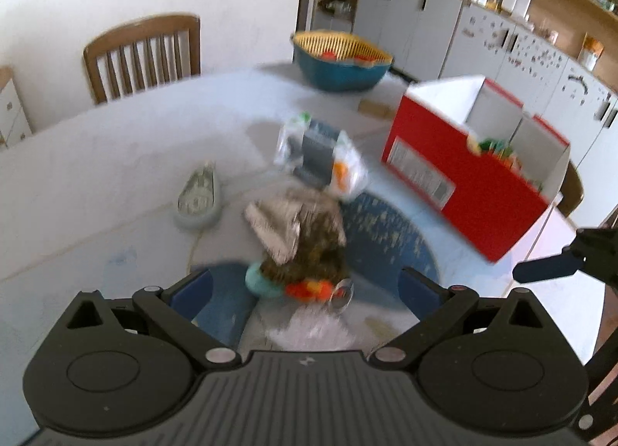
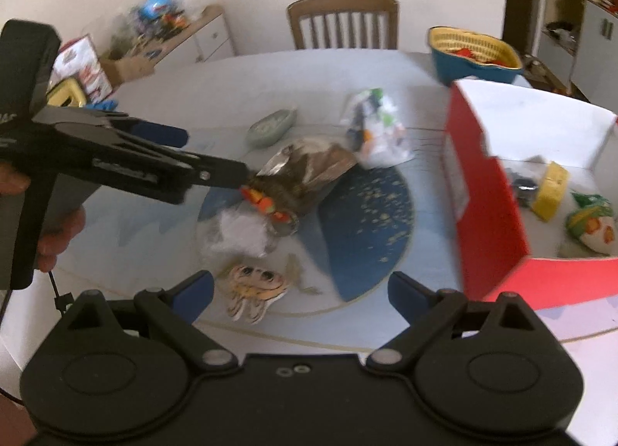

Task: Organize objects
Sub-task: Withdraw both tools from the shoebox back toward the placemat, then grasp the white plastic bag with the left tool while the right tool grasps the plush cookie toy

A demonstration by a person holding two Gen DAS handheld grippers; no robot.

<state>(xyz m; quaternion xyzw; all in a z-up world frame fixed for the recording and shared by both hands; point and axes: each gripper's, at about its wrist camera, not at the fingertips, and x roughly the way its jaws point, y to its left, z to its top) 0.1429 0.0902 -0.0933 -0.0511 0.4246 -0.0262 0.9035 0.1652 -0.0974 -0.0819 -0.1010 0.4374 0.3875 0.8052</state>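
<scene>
Your left gripper (image 1: 305, 287) is spread wide, nothing between its blue fingers (image 1: 193, 297), hovering just above the brown foil bag (image 1: 309, 241) at the table's (image 1: 96, 175) center. Your right gripper (image 2: 301, 287) is also spread wide w/ nothing in it, over the blue round mat (image 2: 367, 222). The bag lies on its side, partly on that mat, w/ an orange-and-red toy (image 2: 264, 204) touching its near end and a white fluffy wad (image 2: 241, 233) just beside that. A clear packet (image 2: 380, 133) sits beyond the bag; a grey-green boat-shaped dish (image 1: 199, 198) is off to the left. The red box (image 2: 486, 194) stands open on the right side, holding a yellow item (image 2: 550, 191) and a green-white pouch (image 2: 591, 225). The blue basket w/ yellow liner (image 1: 340, 59) is at the far edge. Both views are motion-blurred.
</scene>
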